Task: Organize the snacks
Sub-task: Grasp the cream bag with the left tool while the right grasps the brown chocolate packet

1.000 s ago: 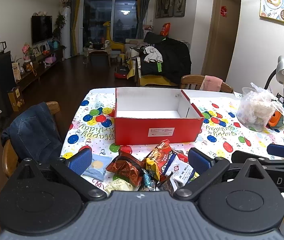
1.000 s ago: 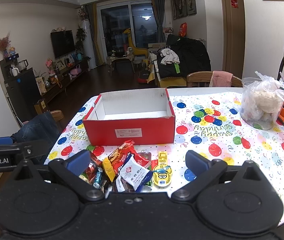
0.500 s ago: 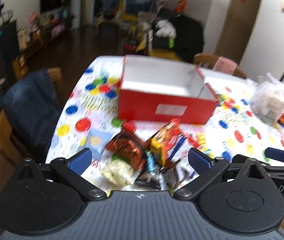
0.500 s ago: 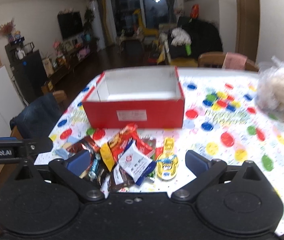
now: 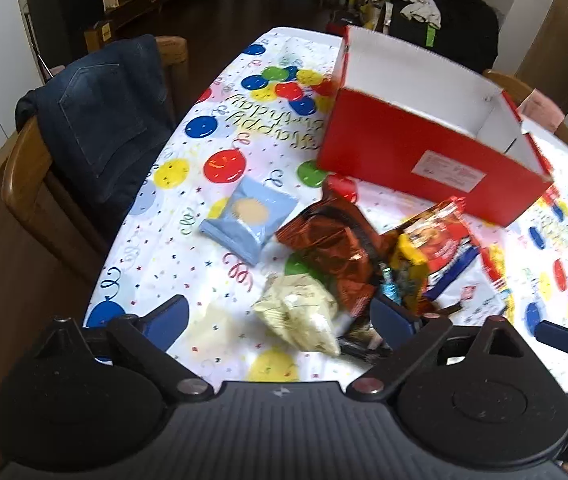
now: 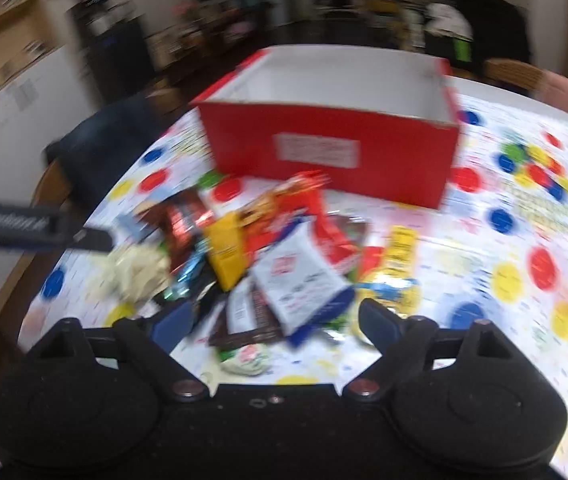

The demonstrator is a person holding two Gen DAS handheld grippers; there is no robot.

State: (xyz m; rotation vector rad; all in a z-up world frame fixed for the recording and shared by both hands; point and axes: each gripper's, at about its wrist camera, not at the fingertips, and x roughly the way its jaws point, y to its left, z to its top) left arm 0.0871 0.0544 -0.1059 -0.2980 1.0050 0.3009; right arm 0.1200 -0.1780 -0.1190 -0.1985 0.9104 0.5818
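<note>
Left view: left claw [image 5: 279, 320] is gaping wide and empty over the cream packet [image 5: 298, 312] at lower centre; red box [image 5: 424, 148] is sitting upper right on the tabletop [image 5: 155, 240]. Right view, blurry: right claw [image 6: 273, 322] is spread wide over the white packet [image 6: 300, 280]. Packets are probably light, crinkly, slippery, so I'd pinch a sealed edge.

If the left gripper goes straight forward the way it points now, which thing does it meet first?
Most likely the pale cream snack packet: it lies between the open fingers of the left gripper, nearest of the pile. The brown foil bag lies just behind. Depth is uncertain.
</note>
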